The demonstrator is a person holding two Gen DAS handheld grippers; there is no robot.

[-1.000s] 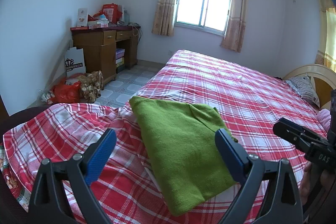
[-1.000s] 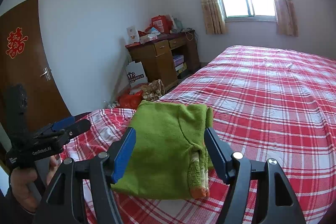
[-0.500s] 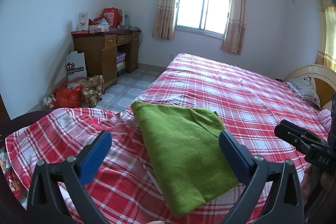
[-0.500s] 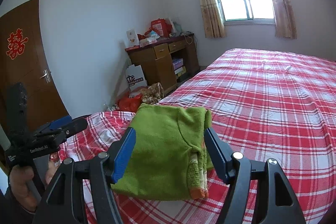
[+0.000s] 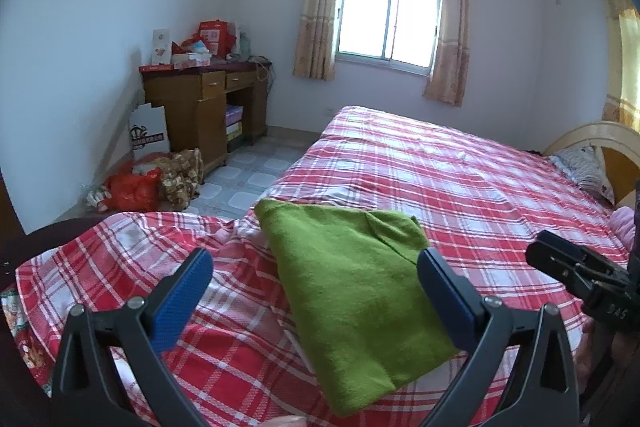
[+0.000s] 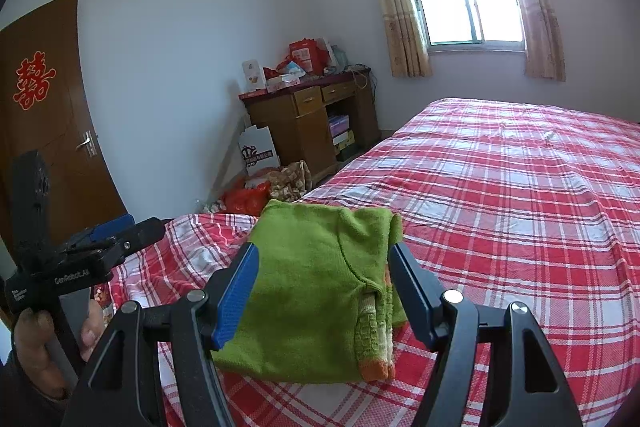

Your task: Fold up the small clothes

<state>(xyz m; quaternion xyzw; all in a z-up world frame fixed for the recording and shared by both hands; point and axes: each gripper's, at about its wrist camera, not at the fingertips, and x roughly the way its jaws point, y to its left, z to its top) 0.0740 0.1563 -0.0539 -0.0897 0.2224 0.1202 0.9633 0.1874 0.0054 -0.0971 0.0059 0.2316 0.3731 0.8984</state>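
Observation:
A small green knit garment lies folded into a rectangle on the red plaid bed, near its foot corner. In the right wrist view the garment shows an orange-trimmed cuff at its near right edge. My left gripper is open and empty, held above the near side of the garment. My right gripper is open and empty, also held above the garment. The right gripper shows at the right edge of the left wrist view; the left gripper shows at the left of the right wrist view.
A wooden desk with boxes on top stands by the left wall, with bags on the floor beside it. A pillow and headboard are at the far right. A brown door is at the left.
Both grippers have drawn back and up a little from the garment, which sits lower in both views. The garment has not moved. Both stay open.

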